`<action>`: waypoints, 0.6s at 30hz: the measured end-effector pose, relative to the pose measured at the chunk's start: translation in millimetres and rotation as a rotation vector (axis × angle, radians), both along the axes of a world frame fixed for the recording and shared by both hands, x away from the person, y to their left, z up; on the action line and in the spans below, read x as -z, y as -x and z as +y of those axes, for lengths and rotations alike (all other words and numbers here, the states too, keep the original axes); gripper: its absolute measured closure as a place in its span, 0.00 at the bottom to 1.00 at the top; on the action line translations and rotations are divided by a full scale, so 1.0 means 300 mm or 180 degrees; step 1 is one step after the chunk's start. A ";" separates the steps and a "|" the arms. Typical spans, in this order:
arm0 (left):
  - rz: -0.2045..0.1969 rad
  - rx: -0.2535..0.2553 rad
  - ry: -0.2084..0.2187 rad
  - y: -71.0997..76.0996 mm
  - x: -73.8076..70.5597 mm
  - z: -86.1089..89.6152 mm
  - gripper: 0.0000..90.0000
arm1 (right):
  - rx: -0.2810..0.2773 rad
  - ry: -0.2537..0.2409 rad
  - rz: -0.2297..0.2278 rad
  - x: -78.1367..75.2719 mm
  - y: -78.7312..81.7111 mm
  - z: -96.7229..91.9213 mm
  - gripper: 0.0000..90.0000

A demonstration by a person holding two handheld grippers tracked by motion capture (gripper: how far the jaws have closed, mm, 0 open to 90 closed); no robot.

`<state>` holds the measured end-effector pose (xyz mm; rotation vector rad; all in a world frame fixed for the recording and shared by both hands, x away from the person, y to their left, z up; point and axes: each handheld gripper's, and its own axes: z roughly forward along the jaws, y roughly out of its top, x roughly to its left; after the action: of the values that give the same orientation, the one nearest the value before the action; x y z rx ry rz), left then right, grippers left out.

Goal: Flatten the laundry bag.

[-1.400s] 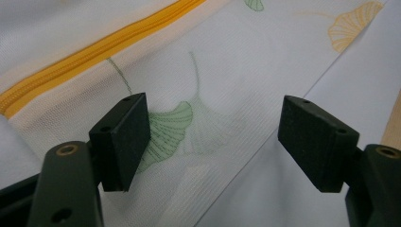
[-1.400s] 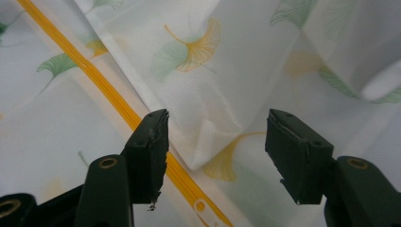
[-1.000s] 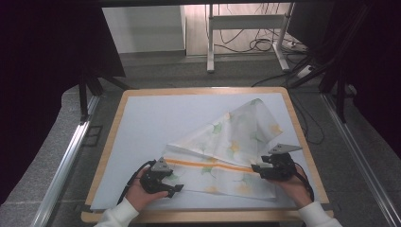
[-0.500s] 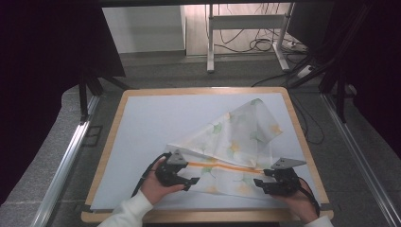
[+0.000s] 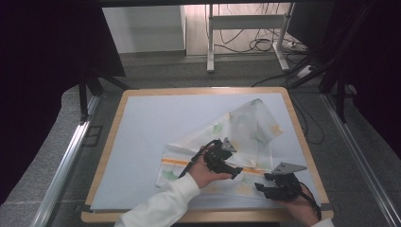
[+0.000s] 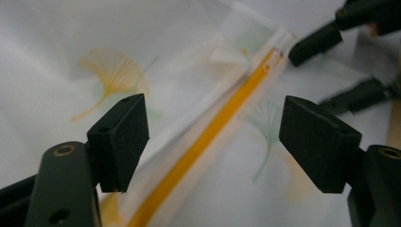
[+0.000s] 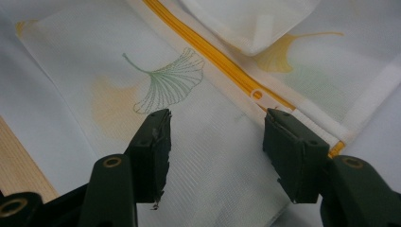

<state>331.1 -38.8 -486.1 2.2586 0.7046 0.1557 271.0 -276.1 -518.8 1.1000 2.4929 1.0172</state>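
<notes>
A white mesh bag [image 5: 246, 127] printed with ginkgo leaves lies crumpled on the pale blue mat [image 5: 151, 123], an orange zip [image 5: 177, 162] running across it. My left gripper [image 5: 236, 171] hovers over the bag's middle, open; its jaws have just widened a little and straddle the zip [image 6: 213, 135] without touching it. My right gripper [image 5: 261, 188] sits at the bag's near right corner, open; its jaws have just narrowed slightly over flat mesh, with the zip's end [image 7: 257, 93] beside the right pad. The left gripper view also shows the right gripper [image 6: 312, 78] just beyond the zip's end.
A wooden rim [image 5: 108, 156] frames the mat. Bare mat stretches to the left and far side of the bag. Beyond the table are a metal rail [image 5: 66, 161], table legs [image 5: 209, 42] and floor cables [image 5: 257, 45].
My left hand has swept rightward from the bag's near left corner to its middle, close to the right gripper. The right hand slid slightly toward the near edge early on, then stayed.
</notes>
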 end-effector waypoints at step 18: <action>-0.0083 -0.0085 -0.0320 -0.085 0.084 -0.238 0.17 | 0.0032 0.0017 -0.0075 0.006 0.009 -0.004 0.49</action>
<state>356.4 -110.2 -511.4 2.3390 0.7278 0.2379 268.3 -277.3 -520.5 1.0917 2.4678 1.0141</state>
